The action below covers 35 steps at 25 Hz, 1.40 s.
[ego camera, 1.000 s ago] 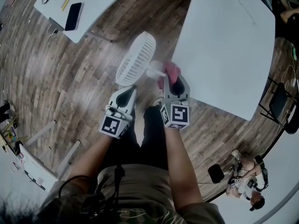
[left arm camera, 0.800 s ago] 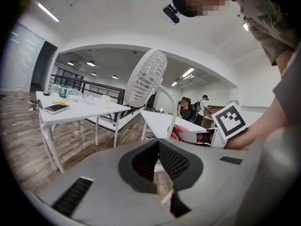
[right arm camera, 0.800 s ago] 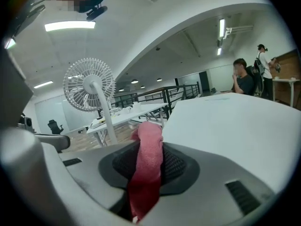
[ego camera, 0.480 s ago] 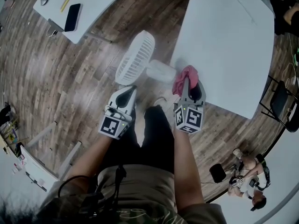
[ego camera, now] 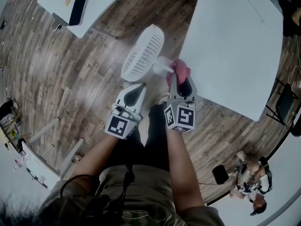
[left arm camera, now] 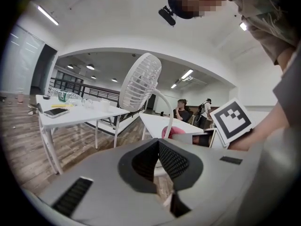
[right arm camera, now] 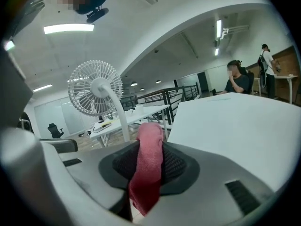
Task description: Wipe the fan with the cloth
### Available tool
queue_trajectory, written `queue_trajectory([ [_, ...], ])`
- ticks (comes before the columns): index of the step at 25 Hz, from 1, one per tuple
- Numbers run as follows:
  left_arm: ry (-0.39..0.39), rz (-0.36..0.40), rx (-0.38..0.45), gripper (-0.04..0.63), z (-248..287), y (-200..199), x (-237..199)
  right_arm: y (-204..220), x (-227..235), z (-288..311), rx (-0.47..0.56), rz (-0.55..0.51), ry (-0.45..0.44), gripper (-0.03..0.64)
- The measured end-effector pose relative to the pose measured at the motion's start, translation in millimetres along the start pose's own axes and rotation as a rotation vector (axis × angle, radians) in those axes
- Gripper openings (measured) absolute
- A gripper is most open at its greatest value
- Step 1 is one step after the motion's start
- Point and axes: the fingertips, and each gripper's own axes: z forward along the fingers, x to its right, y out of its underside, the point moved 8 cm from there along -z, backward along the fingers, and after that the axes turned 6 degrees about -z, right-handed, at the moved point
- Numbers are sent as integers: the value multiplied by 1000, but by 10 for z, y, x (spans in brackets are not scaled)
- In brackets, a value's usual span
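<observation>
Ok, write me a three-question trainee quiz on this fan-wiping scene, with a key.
1. Multiple choice: the cloth clamped in the right hand-held gripper is: A pink, B blue, C white.
2. True or false: the left hand-held gripper has its jaws shut.
3. Short answer: in the head view, is the fan left or right of the cloth?
Key: 1 A; 2 true; 3 left.

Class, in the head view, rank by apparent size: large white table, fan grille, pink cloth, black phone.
1. large white table
2. fan grille
3. pink cloth and black phone look alike; unranked.
</observation>
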Motion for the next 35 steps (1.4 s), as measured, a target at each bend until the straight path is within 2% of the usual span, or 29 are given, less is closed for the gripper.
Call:
queue_trajectory([
  [5,0,47,47,20,120,-129,48,47,-36,65,7,-121,2,108],
  [9,-22,55,-8,20,236,-147,124,71,-98,-6,-46,-279,48,110],
  [13,0,46,-2,20,301,-180,186,189,161,-83,-27,-239,160,112],
  [15,12,40,0,20,294,-191,204,283,384,-166,-52,-192,221,110],
  [18,30,36,-11,20,207,-216,240,212,566,-348,-23,-125,246,106],
  [20,33,25,-28,20,141,-260,247,17,559,-417,42,-105,234,104],
  [23,19,-42,-35,20,102,-351,218,-240,406,-400,108,-63,189,104],
  [25,23,-35,-25,20,124,-409,232,-310,273,-349,129,-33,155,104],
  [27,27,-10,-19,20,153,-422,260,-281,132,-269,115,-32,114,104],
  [31,23,-15,-20,20,178,-397,290,-20,-80,-39,13,-39,25,103],
  [35,37,-19,-26,20,107,-399,287,60,-96,16,27,-49,41,103],
])
